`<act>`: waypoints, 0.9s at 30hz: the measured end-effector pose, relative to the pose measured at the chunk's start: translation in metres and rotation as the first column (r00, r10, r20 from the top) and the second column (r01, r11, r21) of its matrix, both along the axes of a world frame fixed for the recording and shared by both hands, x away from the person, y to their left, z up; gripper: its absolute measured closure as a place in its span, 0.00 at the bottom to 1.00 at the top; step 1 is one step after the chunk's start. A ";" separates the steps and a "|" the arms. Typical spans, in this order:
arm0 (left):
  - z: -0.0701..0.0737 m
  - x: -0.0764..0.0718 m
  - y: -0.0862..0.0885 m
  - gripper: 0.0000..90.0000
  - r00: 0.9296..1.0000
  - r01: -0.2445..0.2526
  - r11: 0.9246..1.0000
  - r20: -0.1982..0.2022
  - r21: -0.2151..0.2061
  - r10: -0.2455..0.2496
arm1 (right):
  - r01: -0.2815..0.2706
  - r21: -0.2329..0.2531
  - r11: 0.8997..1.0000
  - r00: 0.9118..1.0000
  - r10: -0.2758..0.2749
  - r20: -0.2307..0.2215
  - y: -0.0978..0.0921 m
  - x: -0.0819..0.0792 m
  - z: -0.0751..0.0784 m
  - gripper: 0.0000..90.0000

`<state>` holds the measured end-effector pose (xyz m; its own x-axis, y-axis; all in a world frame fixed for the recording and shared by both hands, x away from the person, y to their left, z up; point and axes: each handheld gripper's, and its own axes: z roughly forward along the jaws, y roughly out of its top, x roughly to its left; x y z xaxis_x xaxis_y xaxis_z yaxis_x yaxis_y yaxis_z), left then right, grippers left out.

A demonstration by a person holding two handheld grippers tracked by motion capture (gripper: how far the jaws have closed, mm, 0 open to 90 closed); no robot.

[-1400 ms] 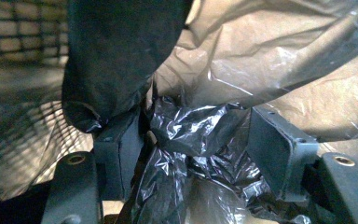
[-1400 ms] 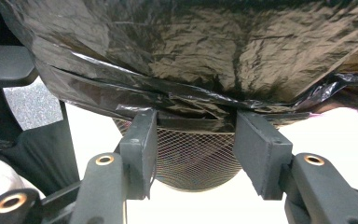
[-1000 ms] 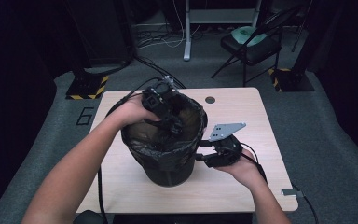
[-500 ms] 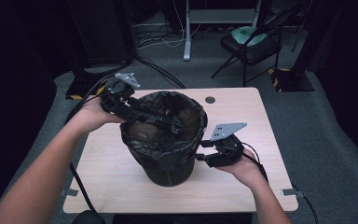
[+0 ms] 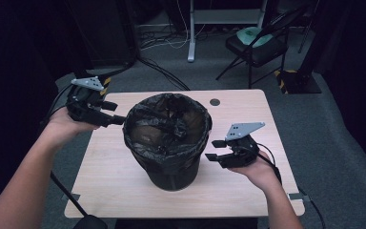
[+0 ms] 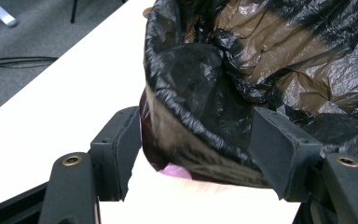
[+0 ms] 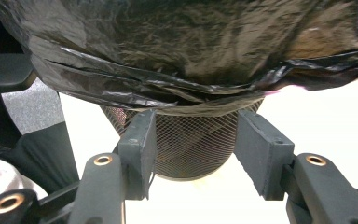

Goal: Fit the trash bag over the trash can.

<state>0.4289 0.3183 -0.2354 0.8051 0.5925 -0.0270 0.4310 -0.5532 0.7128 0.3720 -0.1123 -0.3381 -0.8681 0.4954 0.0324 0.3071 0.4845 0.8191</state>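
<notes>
My left hand-held gripper (image 5: 116, 114) gapes open at the black bag-lined mesh bin's (image 5: 167, 138) rim; right hand-held gripper (image 5: 213, 150) open beside it, on pale wooden tabletop (image 5: 109, 162).

Black two-jaw tongs (image 5: 215, 150) with brass screws, grey triangular plates, trailing cables.

A dim lab or studio: grey carpet (image 5: 333, 143), black curtains (image 5: 24, 57), loose cables (image 5: 167, 40) on the floor, a folding chair (image 5: 255, 45), a desk leg (image 5: 190, 31), and one small wooden counter (image 5: 109, 162).
</notes>
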 end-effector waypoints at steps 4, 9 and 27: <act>-0.015 -0.009 0.009 0.37 1.000 -0.007 1.000 0.023 -0.027 0.008 | 0.026 0.014 1.000 1.000 -0.026 0.004 -0.008 0.001 0.001 0.51; -0.038 -0.021 0.029 0.38 0.996 -0.053 0.998 0.065 -0.038 0.055 | 0.084 0.006 0.996 0.996 -0.084 0.012 -0.018 0.003 0.001 0.50; -0.130 -0.031 0.046 0.35 0.973 -0.191 0.975 0.112 -0.117 0.204 | 0.217 -0.053 0.975 0.976 -0.216 0.035 -0.033 0.017 -0.013 0.46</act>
<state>0.3983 0.3647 -0.3657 0.6735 0.7392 -0.0060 0.4299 -0.3851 0.8166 0.3888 -0.1455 -0.3506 -0.7402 0.6720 -0.0239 0.3867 0.4545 0.8024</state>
